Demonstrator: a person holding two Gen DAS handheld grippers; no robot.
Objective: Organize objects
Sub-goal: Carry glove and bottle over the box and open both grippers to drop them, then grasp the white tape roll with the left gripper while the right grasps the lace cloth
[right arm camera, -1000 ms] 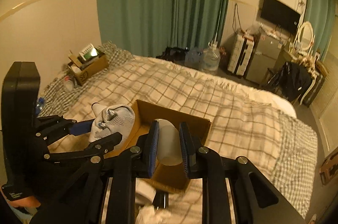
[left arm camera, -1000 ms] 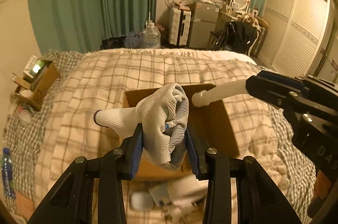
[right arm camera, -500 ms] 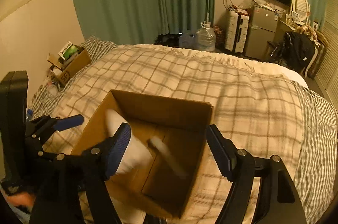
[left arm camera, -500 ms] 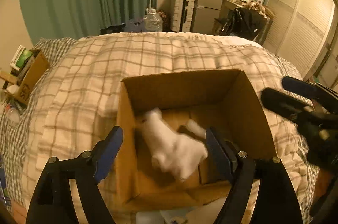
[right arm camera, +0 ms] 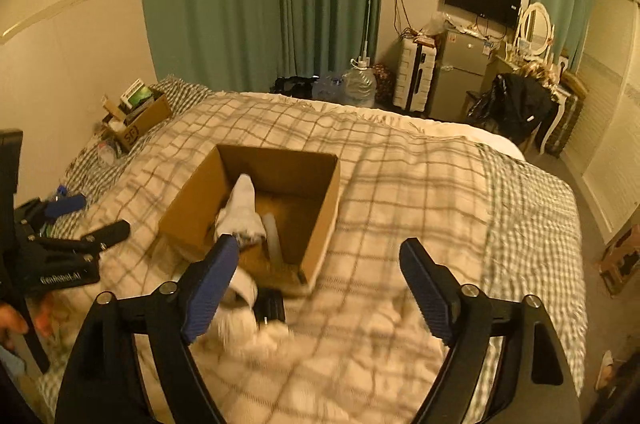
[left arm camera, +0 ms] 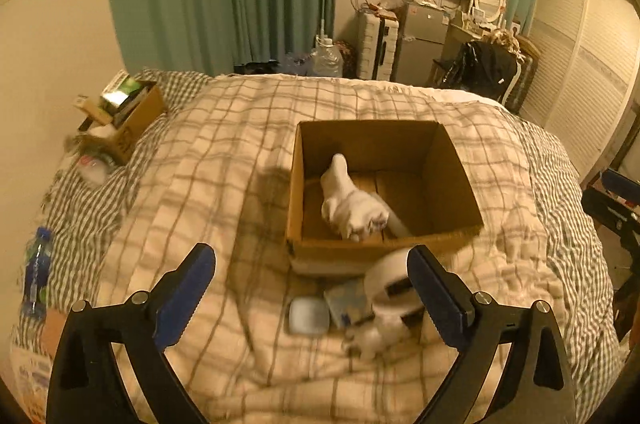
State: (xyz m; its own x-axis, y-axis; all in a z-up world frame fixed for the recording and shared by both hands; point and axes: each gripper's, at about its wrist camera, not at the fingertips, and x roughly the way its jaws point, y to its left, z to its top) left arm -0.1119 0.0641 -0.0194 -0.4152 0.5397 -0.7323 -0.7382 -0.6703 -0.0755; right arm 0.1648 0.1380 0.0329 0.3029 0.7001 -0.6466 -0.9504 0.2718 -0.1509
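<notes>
Both grippers have drawn back from the open brown cardboard box (left arm camera: 384, 183) since the earlier frames, and what they carried now lies inside it. Their jaws have just been opening and nothing is between them.

Taking that box as the landmark: it sits on the cream plaid blanket (left arm camera: 224, 159) that covers the bed. Inside it, toward its left wall, lies the white knitted work glove (left arm camera: 350, 201), crumpled, one finger pointing to the far wall. Just to the right of the glove, touching it, lies the pale plastic tube (right arm camera: 272, 236), slanting toward the box's near wall.

The left gripper (left arm camera: 312, 288) hangs wide before the box's near wall. The right gripper (right arm camera: 316, 276) also stands wide, near the box's right near corner.

Just outside the box's near wall sits a small heap still to be sorted: a white tape roll (left arm camera: 390, 274), a bluish flat packet (left arm camera: 346, 302) and a pale rounded case (left arm camera: 308, 316); a further whitish thing nearer the camera is too blurred to name.

Judging by looks, the roll is light and stiff, best pinched across its rim or through the hole. The case seems smooth and may slip, so a grip across its short sides is likely safest. The packet looks thin and flat, so its raised edge should be the place to take it.
</notes>
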